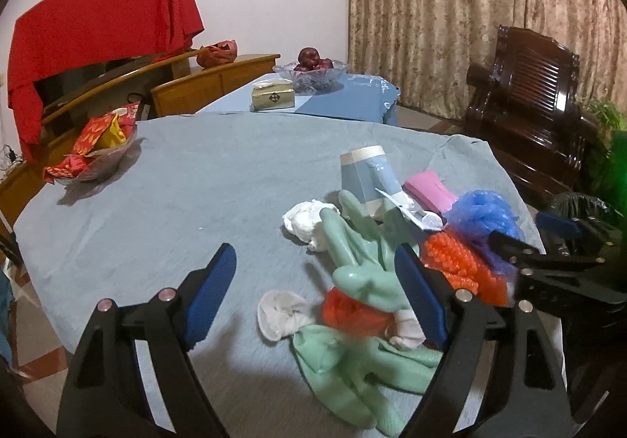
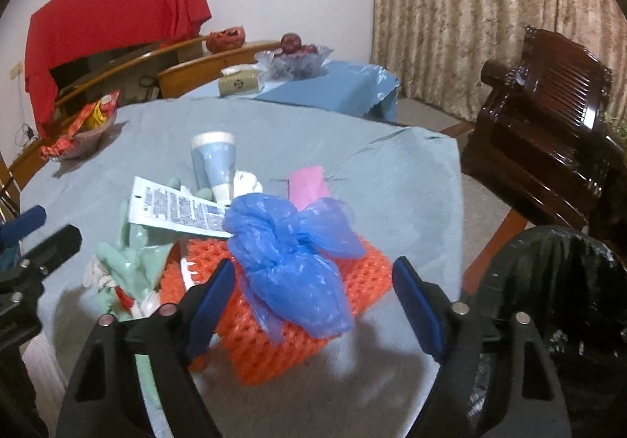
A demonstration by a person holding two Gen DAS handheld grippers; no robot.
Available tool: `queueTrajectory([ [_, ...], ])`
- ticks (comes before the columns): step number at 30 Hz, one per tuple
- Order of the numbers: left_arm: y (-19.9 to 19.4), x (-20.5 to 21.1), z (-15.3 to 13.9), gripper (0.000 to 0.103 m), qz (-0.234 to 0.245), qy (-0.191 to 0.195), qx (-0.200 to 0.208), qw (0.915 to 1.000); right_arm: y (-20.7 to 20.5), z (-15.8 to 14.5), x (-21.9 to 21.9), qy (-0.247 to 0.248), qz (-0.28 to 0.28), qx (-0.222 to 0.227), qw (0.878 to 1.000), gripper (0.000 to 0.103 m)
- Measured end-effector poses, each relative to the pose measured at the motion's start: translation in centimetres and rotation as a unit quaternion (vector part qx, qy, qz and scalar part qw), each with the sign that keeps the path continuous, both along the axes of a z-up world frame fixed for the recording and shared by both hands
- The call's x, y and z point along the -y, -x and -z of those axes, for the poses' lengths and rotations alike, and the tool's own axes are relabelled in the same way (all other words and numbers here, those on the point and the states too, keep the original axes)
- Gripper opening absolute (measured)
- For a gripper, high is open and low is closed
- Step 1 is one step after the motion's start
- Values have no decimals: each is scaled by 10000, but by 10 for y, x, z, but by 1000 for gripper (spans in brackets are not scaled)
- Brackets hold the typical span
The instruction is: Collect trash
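Blue crumpled plastic bag (image 2: 290,261), orange foam netting (image 2: 282,344) and mint rubber gloves (image 1: 364,320) remain uncollected at twelve o'clock of both wide-open, empty grippers (image 1: 313,300) (image 2: 309,304), so little seems done.

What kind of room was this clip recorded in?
Most likely a home living or dining room. A carved dark wooden armchair stands before patterned floor-length curtains, and a glass fruit bowl sits on a side table. Trash lies on a cloth-covered table beside a black-lined bin.
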State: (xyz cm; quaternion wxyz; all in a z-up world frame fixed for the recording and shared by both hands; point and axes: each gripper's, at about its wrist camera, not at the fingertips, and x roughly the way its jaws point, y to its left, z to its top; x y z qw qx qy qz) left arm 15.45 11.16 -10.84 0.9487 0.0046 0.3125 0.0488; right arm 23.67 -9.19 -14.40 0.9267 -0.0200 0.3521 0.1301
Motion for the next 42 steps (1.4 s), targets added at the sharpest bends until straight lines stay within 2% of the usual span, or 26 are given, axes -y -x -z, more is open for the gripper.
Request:
queueTrajectory([
  [2, -3, 3, 0, 81, 43, 7, -5, 10000, -5, 3, -2, -62, -152, -110, 9998, 64],
  [4, -6, 6, -2, 81, 108, 7, 14, 9999, -7, 4, -3, -160, -341, -230, 9990, 43],
  [7, -11, 13, -4, 81, 213, 18, 30, 9998, -5, 2, 0, -348, -476, -286, 9978, 33],
  [9, -13, 16, -5, 81, 273, 27, 32, 9996, -4, -2, 3, -442, -461, -223, 9977, 31],
  [13, -17, 28, -9, 80, 400, 16, 93, 9992, 0, -14, 14, -508, -309, -89, 9982, 31],
  [18, -28, 40, -7, 70, 531, 92, 26, 9985, -2, -23, 23, -407, -203, 33, 9990, 31],
  [27, -60, 48, 10, 43, 617, 144, -430, 9971, -7, -20, 22, -311, -255, 91, 9991, 31],
  [29, -64, 48, 13, 27, 683, 238, -488, 9962, -9, -18, 22, -346, -256, 67, 9991, 31],
  [31, -67, 50, 15, 21, 695, 264, -503, 9960, -11, -17, 23, -365, -250, 58, 9990, 31],
  [38, -61, 64, 7, 5, 824, 274, -154, 9961, -8, -17, 29, -420, -209, 85, 9989, 31],
  [42, -53, 76, -1, 2, 919, 168, 99, 9956, -5, -22, 33, -468, -179, 150, 9986, 31],
])
